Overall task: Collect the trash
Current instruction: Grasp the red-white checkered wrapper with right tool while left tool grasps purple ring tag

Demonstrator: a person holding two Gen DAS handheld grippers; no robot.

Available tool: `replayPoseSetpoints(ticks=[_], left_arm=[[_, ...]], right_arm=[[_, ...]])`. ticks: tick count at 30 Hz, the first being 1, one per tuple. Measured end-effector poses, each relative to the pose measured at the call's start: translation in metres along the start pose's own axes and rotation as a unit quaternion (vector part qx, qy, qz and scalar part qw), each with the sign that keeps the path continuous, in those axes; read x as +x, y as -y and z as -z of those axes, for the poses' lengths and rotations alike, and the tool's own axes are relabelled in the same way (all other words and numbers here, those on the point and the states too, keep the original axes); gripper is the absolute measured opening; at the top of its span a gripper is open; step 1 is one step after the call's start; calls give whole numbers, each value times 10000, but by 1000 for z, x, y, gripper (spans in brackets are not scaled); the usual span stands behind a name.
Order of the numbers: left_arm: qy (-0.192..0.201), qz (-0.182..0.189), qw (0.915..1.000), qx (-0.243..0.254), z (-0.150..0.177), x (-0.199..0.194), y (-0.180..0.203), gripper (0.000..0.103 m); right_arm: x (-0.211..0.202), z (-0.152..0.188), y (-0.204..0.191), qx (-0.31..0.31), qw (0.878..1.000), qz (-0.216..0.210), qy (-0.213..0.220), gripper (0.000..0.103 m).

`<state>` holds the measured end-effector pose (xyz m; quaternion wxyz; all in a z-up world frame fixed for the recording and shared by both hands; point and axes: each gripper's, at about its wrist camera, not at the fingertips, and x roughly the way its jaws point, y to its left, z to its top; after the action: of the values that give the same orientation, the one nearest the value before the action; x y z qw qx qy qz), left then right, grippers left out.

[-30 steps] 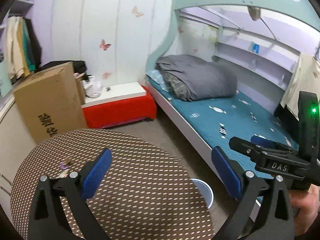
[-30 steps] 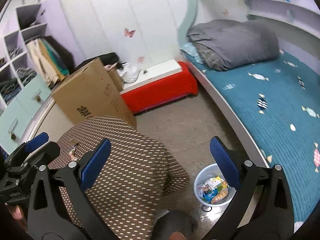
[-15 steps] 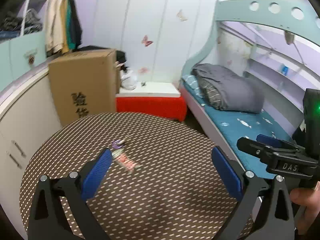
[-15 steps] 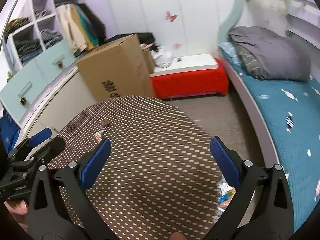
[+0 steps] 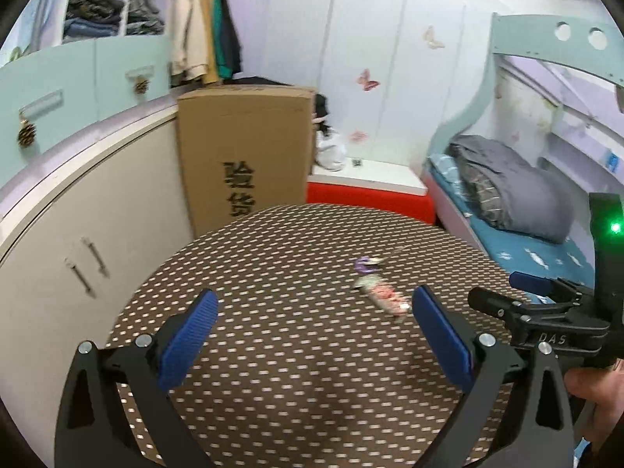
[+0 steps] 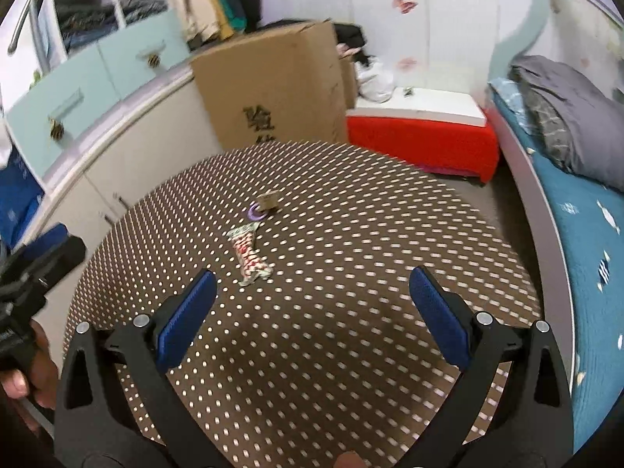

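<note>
There's the trash: a crumpled red-and-white candy wrapper (image 6: 249, 254) lying flat on the round brown tabletop with white dots (image 6: 351, 312), and just beyond it a small purple ring-shaped scrap (image 6: 256, 213) touching a little tan paper tag (image 6: 269, 201). All three sit left of centre in the right wrist view, blurred in the left. The left gripper (image 5: 314, 321) hovers above the tabletop, jaws wide apart, nothing between them, the wrapper (image 5: 384, 296) close to its right pad. The right gripper (image 6: 312, 302) is likewise spread and empty. Compared with half a second ago, both views have swung further left: the tall cardboard box (image 6: 273, 89) is nearer centre and the wrapper looms larger.
</note>
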<state>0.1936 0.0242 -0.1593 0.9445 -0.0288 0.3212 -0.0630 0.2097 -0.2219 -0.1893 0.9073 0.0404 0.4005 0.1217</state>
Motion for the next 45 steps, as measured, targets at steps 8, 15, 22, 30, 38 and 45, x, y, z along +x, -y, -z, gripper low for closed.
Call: replayPoseSetpoints(ticks=[8,15,22,30,38,45], left_arm=[[-257,-196,9992,-215,8,20,-31,98],[-376,-180,9991,-90,5,36,-24,98],[-430,24,9988,222,-8,65,2,98],[-716,153,9927,958,-19,121,46,98],[-1119,198,9834,1411,-24,174,69,86],[-1330,620,9780,1480,-20,185,76,22]], right_arm=[[66,-6,-38,-619,9969,-155,-467,63],[86,-6,-60,-1176,9916,-139,-523,18],[60,3,-35,-865,9951,-310,-372,13],[36,1,6,-448,9983,-345,-132,13],[20,3,37,-166,9993,-335,58,13],[5,8,53,5,9995,-265,175,13]])
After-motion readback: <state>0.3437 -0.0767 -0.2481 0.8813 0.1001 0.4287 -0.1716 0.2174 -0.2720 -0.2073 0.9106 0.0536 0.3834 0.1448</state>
